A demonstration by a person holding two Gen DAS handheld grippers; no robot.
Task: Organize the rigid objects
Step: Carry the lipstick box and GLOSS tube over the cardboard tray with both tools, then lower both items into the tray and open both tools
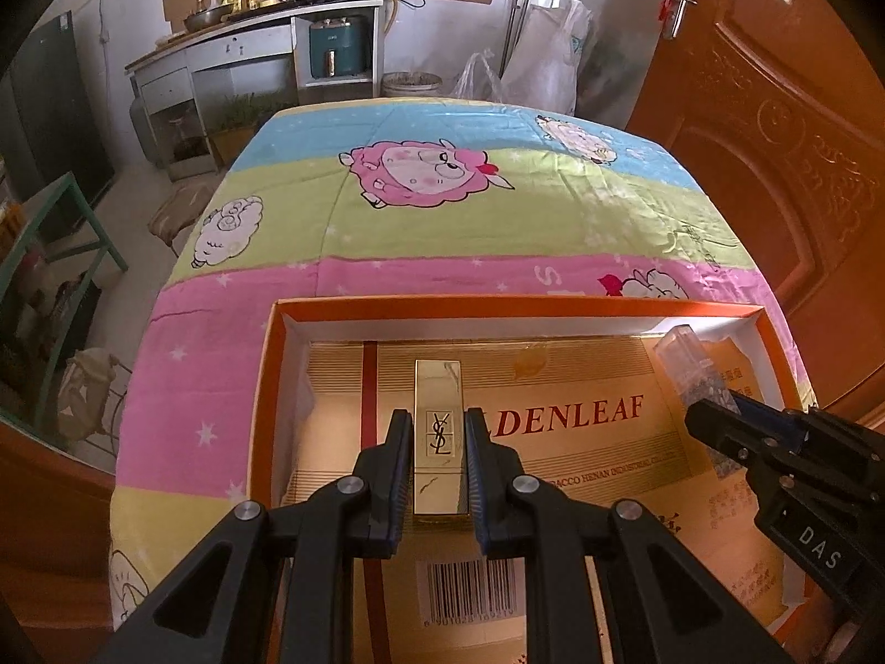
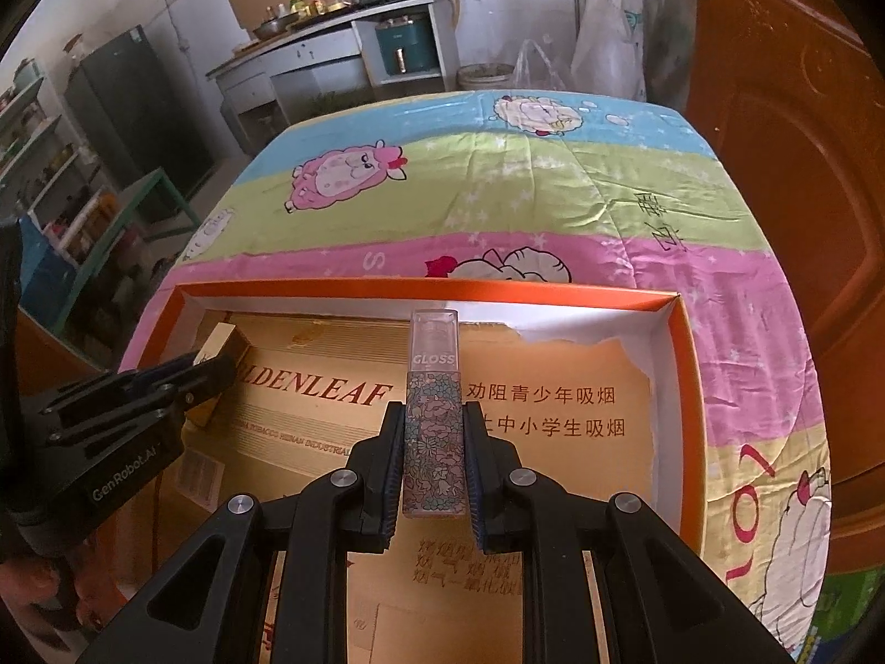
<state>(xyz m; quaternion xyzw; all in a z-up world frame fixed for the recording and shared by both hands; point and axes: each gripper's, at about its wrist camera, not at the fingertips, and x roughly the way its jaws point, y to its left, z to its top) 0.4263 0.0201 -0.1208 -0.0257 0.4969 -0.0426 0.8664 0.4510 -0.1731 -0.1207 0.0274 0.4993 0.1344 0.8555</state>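
My left gripper is shut on a gold YSL lipstick, held over the left part of an orange-rimmed box lined with gold cardboard. My right gripper is shut on a floral lip gloss tube with a clear cap, held over the middle of the same box. The right gripper also shows in the left wrist view with the gloss tube. The left gripper shows in the right wrist view with the lipstick.
The box sits on a table covered by a cartoon sheep quilt. An orange door stands at the right. A kitchen counter and a green frame lie beyond the table, to the left.
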